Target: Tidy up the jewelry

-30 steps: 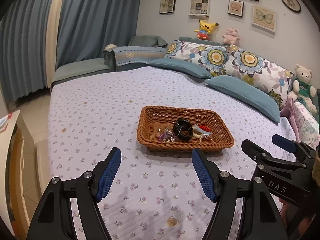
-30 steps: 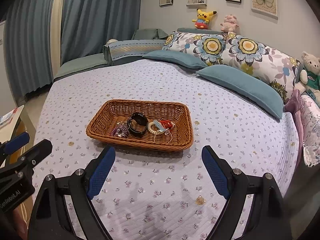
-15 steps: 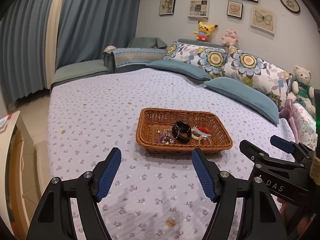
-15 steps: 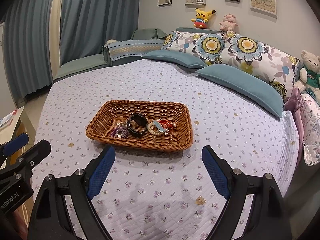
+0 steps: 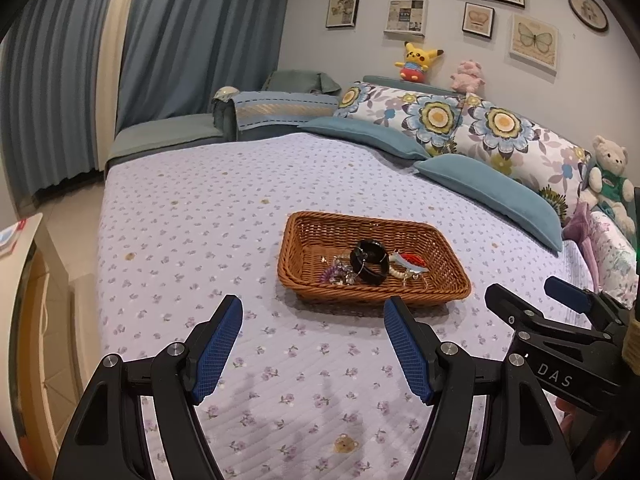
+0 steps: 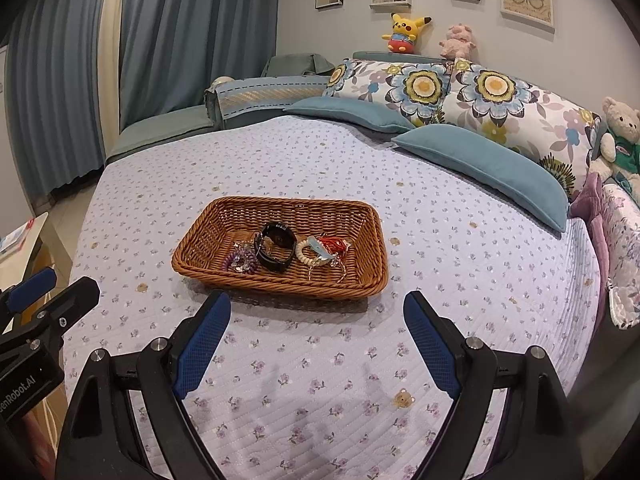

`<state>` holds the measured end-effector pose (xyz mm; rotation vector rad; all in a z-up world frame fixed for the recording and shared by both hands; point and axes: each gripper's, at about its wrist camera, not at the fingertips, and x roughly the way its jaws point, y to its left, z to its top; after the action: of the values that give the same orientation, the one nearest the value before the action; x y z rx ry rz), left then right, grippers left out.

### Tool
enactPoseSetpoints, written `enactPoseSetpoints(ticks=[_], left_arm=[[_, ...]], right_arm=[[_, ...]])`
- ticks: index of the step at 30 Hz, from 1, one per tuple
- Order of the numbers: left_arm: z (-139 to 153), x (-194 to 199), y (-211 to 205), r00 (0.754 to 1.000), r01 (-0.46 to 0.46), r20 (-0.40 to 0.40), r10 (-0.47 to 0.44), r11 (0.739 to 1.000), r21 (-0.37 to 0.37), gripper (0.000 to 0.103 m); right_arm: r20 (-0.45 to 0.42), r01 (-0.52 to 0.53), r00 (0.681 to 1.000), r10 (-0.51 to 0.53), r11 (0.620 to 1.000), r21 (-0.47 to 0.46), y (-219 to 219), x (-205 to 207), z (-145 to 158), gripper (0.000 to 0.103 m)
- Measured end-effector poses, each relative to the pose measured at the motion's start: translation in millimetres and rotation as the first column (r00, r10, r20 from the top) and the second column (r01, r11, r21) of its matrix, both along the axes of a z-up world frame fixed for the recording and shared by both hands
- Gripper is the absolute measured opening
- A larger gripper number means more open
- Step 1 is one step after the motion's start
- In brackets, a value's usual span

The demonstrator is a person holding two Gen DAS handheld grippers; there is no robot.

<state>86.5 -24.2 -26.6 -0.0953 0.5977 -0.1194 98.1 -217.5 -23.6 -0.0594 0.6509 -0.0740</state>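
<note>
A brown wicker basket (image 5: 452, 280) (image 6: 200, 248) sits on the flowered bedspread. Inside lie a black watch (image 5: 370, 261) (image 6: 275, 251), a purple bead bracelet (image 5: 335, 274) (image 6: 241, 261), a cream bead bracelet (image 6: 306, 255) and a red and silver piece (image 5: 410, 261) (image 6: 334, 246). My left gripper (image 5: 313, 346) hovers open above the bedspread, short of the basket's near edge, nothing between its blue pads. My right gripper (image 6: 318, 340) is open too, also short of the basket and empty. Each gripper shows at the edge of the other's view.
Teal and floral pillows (image 6: 480, 160) line the headboard at the back right, with a teddy bear (image 5: 610, 176) and plush toys (image 5: 418, 60). A teal bench (image 5: 168, 136) and curtains stand at the far left. A pale side table (image 5: 16, 240) sits left of the bed.
</note>
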Motion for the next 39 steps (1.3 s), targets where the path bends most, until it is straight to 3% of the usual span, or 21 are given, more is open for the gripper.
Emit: enactPoseSetpoints(ticks=[39], left_arm=[[-10,3,-1,1.000,-0.005,-0.026,0.006,1.000,0.005,0.074]], right_arm=[[-0.015,-0.016,1.000,0.016,0.999,0.045,-5,-1,-7,0.089]])
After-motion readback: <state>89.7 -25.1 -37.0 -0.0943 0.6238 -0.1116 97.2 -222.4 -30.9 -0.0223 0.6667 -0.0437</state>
